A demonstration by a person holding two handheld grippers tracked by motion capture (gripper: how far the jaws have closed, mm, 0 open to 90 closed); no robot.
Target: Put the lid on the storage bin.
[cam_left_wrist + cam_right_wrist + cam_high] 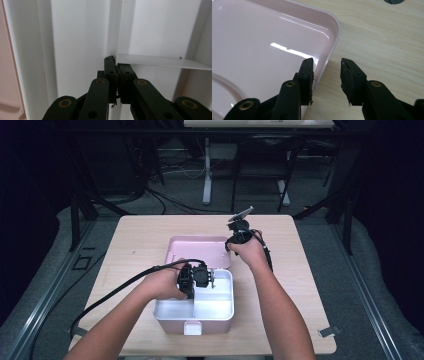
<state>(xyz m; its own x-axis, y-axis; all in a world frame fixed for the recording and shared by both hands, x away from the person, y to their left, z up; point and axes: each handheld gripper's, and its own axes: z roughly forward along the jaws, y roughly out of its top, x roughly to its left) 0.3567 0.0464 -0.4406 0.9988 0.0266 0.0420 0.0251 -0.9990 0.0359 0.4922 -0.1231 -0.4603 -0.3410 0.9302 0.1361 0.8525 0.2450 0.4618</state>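
Nearest to me on the wooden table (pixel 135 240) sits a pink box (pixel 192 322) with a white divided tray (pixel 220 305) inside, its clasp facing my side. My left gripper (pixel 197 276) reaches down into the tray. In the left gripper view its jaws are clenched on the thin white divider wall (pixel 160 62) where the partitions meet; the wall runs away to the right from the pinch point.

Just beyond the box lies the pink lid (pixel 197 251), flat on the table with its hollow side up, its long axis running left to right across the table and its near edge against the box's far side. My right gripper (pixel 239 236) is at the lid's right end, near the far corner. In the right gripper view (pixel 327 72) the jaws stand apart and straddle the lid's raised rim (pixel 334 42): one jaw over the glossy inside, the other over bare wood. They grip nothing; the pads are clear of the rim.
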